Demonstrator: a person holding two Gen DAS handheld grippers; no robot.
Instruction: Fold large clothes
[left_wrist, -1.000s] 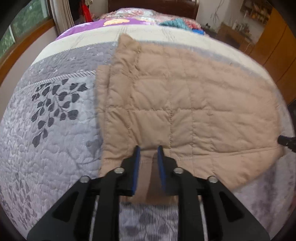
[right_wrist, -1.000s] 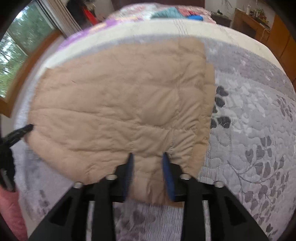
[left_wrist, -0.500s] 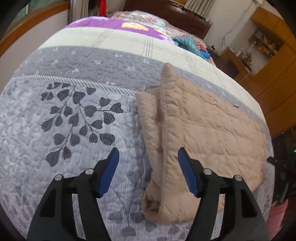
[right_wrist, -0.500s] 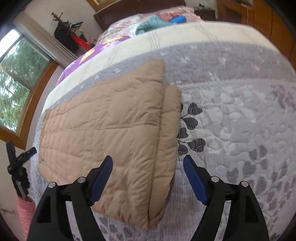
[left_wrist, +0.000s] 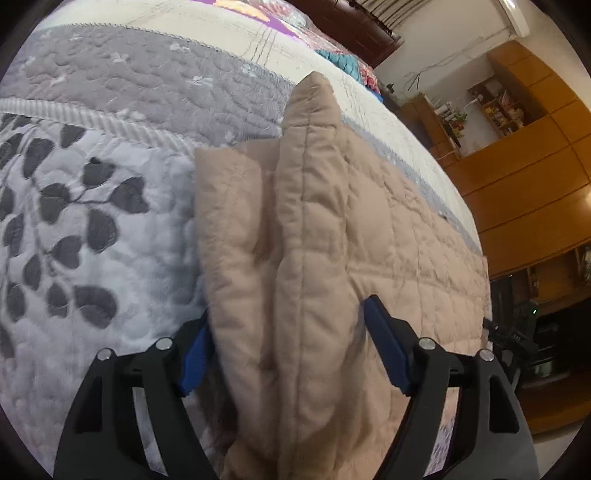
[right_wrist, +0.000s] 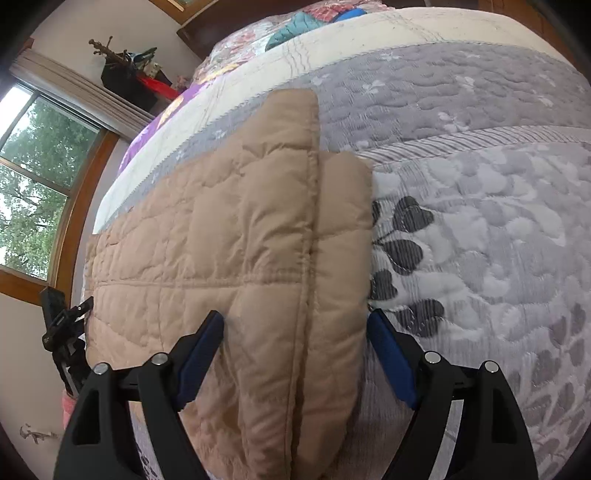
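Now both grippers (left_wrist: 286, 347) (right_wrist: 295, 354) lower, seemingly straddling jacket (left_wrist: 332, 240) edges.

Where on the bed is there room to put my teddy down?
The bedspread is bare on the leaf-print side, beside the folded edge of the tan quilted coat, and on the grey and cream bands beyond it. It is crowded near the headboard, where bright clothes are piled, and at the coat's near edge, which both open grippers straddle.
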